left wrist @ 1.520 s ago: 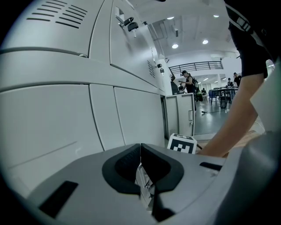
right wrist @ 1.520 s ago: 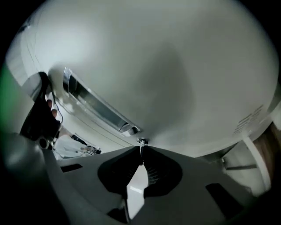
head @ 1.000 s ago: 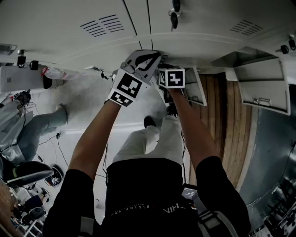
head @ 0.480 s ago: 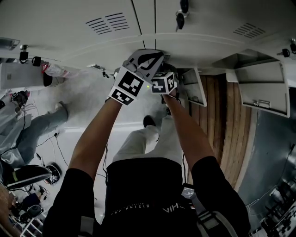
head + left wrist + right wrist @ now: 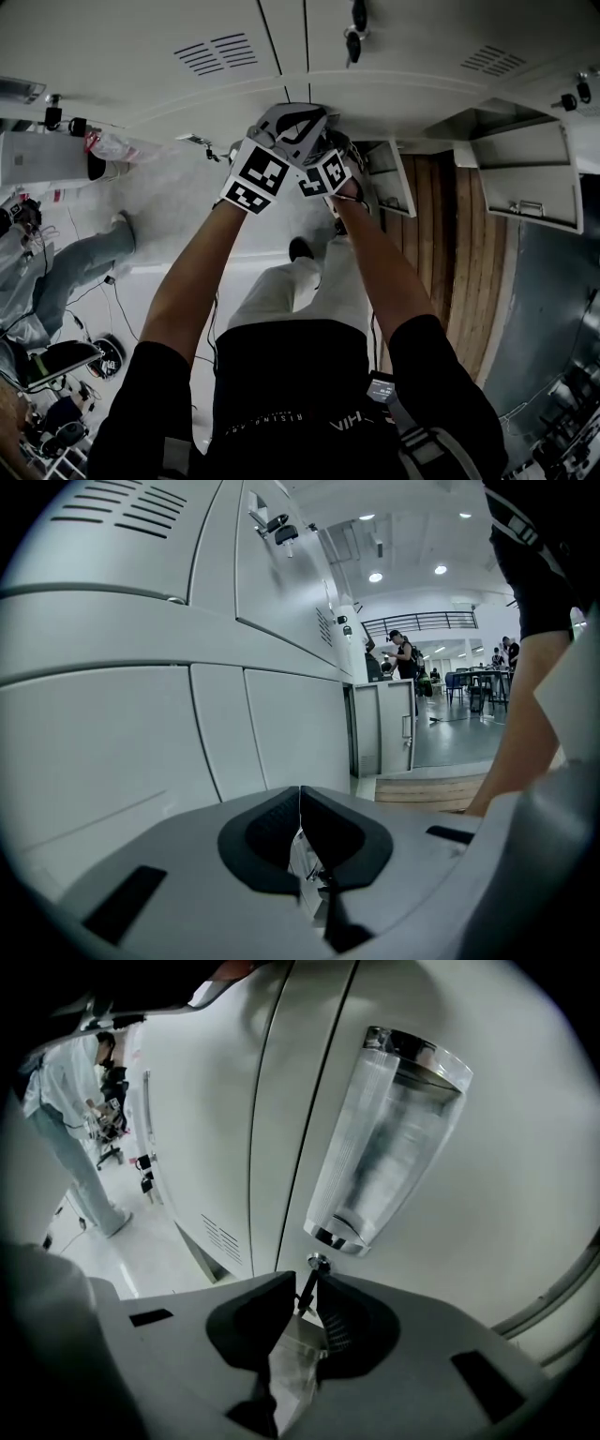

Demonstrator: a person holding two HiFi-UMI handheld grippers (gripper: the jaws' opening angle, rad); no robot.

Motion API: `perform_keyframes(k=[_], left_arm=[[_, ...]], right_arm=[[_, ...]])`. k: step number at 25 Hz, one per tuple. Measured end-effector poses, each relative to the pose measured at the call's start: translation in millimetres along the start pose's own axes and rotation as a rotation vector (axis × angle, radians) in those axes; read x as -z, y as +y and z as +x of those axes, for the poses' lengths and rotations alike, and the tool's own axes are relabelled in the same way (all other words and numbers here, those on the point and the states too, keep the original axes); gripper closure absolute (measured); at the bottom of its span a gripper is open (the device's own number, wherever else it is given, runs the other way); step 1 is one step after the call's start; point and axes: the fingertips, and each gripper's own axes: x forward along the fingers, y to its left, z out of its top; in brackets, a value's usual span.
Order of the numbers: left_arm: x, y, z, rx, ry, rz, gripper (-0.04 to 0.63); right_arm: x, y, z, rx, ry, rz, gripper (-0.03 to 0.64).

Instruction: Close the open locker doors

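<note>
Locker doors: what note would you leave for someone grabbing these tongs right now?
Left tongs: shut, empty, by the closed locker front.
Right tongs: have just been opening; what looks like a key stands loosely between them, beside a clear tag.
Done: that front shows no open door.
To do: the near open door and the far open door, at the head view's right, need closing.

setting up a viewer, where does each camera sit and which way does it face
left gripper view: on the left tongs, shut, looking along the lockers to an open door; an arm shows.
right gripper view: on the right tongs, just opening round a key, facing the lockers.
head view: on the head, steeply down; arms, legs, both tongs.
shared: head and left views both show the open door.
</note>
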Motion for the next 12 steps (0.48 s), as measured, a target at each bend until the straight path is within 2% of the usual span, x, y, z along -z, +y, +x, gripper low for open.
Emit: perform_keyframes(k=[1,3,8,12], left_arm=[[0.2,-0.1,0.4,0.0,0.003,0.002,0.574],[0.2,-0.4,1.0,0.001,0.009,0.008,0.574],[-1.0,-0.3,0.6,-0.006,0.031,0.006,0.574],[-7.3,0.7,-0.6,-0.023,0.044,-0.036,0.574]], right_arm=[[2.7,1.9,0.3,-0.026,0.006,0.014,0.543],[7.0,2.7,-0.9,-0.07,0.01,0.057,0.476],[7.4,2.2,-20.6,-0.178,-0.021,0.143,0.469],[-5.7,-9.8,-53.6,-0.261,-0.054,0.21,0.469]])
